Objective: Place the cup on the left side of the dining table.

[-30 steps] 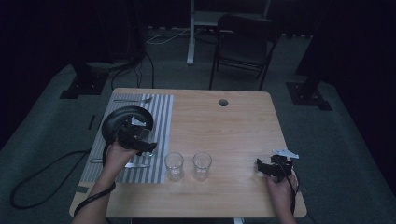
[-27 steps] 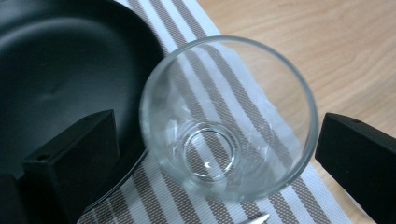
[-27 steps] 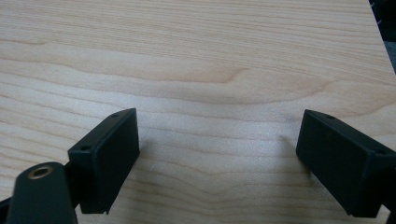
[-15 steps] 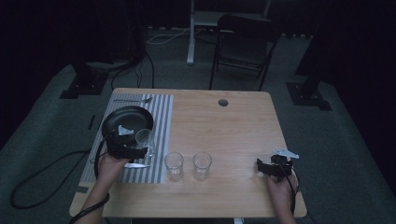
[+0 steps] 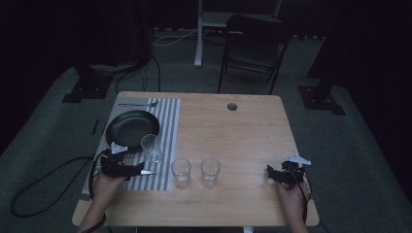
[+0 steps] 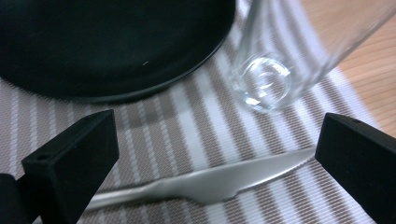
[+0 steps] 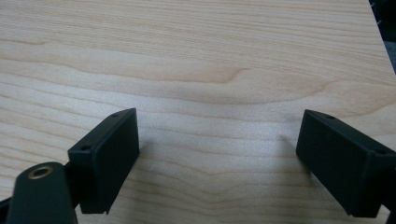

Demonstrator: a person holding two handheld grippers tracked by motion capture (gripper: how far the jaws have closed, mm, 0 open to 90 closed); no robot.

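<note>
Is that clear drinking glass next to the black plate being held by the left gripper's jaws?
No, the clear drinking glass stands free on the striped placemat, beyond the left gripper, whose jaws are wide open.

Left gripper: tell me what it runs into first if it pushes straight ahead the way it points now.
The left gripper, jaws wide open, has the knife lying crosswise just ahead on the striped placemat. Beyond stands the glass; depth is uncertain, so it may pass over the knife.
</note>
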